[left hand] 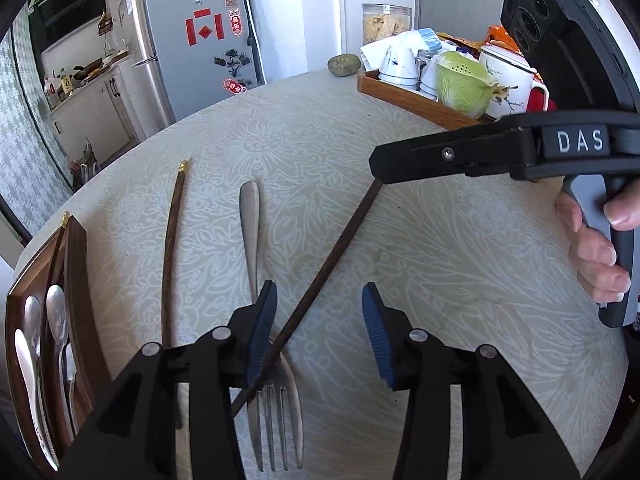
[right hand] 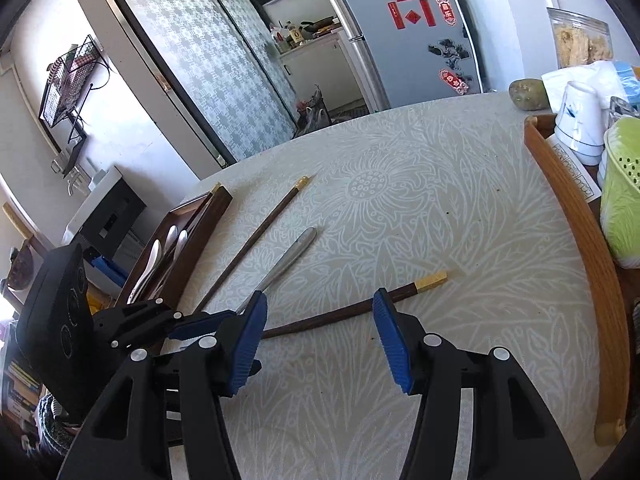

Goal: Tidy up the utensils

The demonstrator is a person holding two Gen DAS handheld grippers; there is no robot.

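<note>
- Counter: round top under a pale cloth with a white floral line pattern.
- Wooden tea tray: curved light-brown rim at 3 o'clock in the right wrist view; it holds a white cup and a green ribbed strainer.
- Utensil tray: dark wood, rectangular, at 9 o'clock in the left wrist view; glossy spoons lie lengthwise inside.
- Left tongs: black frame, blue ribbed pads, spread wide, holding nothing. One pad is over the diagonal chopstick; contact cannot be told.
- Right tongs: same build, spread wide and holding nothing.
- Diagonal chopstick: dark wood, slim and straight; long axis from 7 to 1 o'clock in the left wrist view, crossing the fork. Only the right wrist view shows its square gold cap.
- Second chopstick: dark wood, gold tip toward 12 o'clock, flat between utensil tray and fork.
- Fork: brushed metal, handle toward 12 o'clock. Its tines show only in the left wrist view.
</note>
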